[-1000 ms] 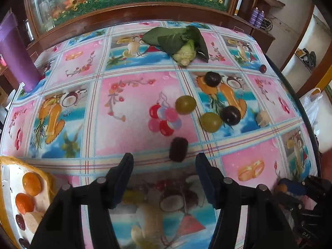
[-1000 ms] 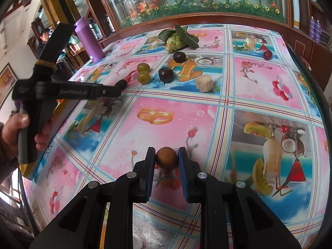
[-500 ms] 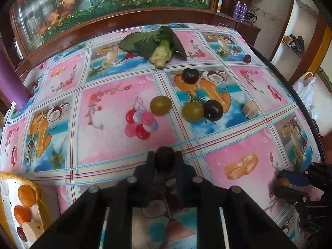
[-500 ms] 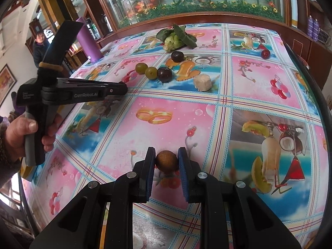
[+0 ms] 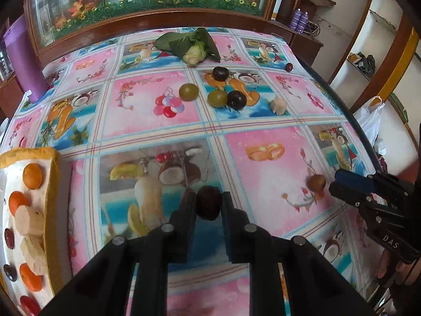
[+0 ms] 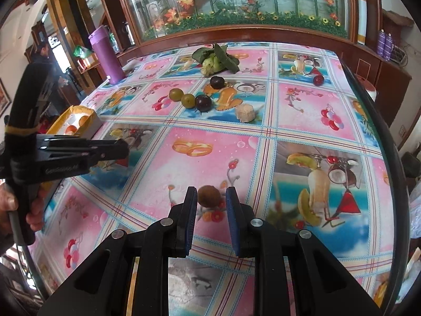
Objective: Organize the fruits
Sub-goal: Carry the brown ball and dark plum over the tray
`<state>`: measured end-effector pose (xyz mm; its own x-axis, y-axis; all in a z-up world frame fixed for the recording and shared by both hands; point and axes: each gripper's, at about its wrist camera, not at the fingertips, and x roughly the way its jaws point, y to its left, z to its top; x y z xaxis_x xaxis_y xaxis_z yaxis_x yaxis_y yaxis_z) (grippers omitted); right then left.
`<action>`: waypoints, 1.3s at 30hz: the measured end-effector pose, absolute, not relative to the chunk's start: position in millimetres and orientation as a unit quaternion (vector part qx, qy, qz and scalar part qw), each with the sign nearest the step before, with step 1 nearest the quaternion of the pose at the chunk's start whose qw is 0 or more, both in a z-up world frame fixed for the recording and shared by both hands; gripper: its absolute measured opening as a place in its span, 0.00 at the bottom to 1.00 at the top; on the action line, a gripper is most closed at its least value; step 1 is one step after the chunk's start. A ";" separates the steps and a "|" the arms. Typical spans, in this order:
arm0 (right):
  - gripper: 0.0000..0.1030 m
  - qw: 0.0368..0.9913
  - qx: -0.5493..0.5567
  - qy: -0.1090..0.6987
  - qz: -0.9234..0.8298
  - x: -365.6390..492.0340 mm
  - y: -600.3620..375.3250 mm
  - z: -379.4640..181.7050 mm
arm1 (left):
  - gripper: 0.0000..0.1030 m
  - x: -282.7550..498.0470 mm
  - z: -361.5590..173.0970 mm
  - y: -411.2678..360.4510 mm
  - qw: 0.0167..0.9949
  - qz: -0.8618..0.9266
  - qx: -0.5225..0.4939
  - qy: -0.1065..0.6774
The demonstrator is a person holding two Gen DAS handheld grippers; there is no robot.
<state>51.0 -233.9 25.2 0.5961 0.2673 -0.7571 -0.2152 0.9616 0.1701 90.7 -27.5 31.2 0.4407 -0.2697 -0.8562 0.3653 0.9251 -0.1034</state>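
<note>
My left gripper (image 5: 208,205) is shut on a dark red fruit (image 5: 208,202) and holds it above the tablecloth, right of the yellow-rimmed tray (image 5: 54,184) that holds orange, pale and dark fruit pieces. My right gripper (image 6: 211,200) stands open around a small brown fruit (image 6: 209,196) that lies on the cloth; the pads stand apart from it. That fruit also shows in the left wrist view (image 5: 316,182). Two green fruits (image 5: 188,92) (image 5: 217,98), two dark plums (image 5: 236,99) (image 5: 220,73), a pale chunk (image 5: 279,105) and a small red fruit (image 5: 289,67) lie farther back.
A leafy green vegetable (image 5: 193,46) lies at the far middle. A purple cup (image 6: 106,55) stands at the far left corner. A wooden cabinet with glass runs along the back edge. The table's right edge (image 6: 379,142) drops off beside a plastic bag (image 5: 371,123).
My left gripper closed on the dark red fruit, lifted it and drew back toward the tray side. My right gripper opened, and the brown fruit now rests on the cloth.
</note>
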 end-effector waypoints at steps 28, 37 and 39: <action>0.20 0.892 -0.056 0.435 0.109 48.9 -195.2 26.3 | 0.20 24.1 30.3 28.1 0.841 -0.197 -0.011 0.504; 0.20 0.902 -0.069 0.404 0.132 10.4 -170.5 54.7 | 0.20 5.5 46.6 40.5 0.847 -0.208 -0.028 0.488; 0.20 0.901 -0.065 0.406 0.138 6.9 -166.2 55.6 | 0.20 2.2 48.5 42.8 0.849 -0.208 -0.028 0.485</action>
